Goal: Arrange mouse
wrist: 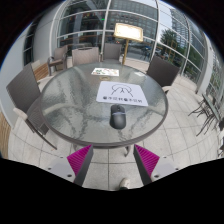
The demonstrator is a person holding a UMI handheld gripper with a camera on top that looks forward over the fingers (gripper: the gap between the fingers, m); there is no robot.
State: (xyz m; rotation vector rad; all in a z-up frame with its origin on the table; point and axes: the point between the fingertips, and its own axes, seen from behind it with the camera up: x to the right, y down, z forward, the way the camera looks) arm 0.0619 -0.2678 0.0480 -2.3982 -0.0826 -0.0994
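Round glass table, mouse beyond spread-fingered gripper, paper sheet behind

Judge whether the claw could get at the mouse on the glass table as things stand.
Probably yes. The mouse lies alone near the round glass table's front edge, just beyond the open claw; nothing stands between, and the white sheet lies farther back.

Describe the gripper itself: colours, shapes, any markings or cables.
Only the two fingers of the gripper show. Each finger is a tapering wedge with a magenta pad on its inner face and a dark outer body. The pads look plain, with no markings that can be made out. No cable, sleeve or hand is in view. The fingers are spread apart.
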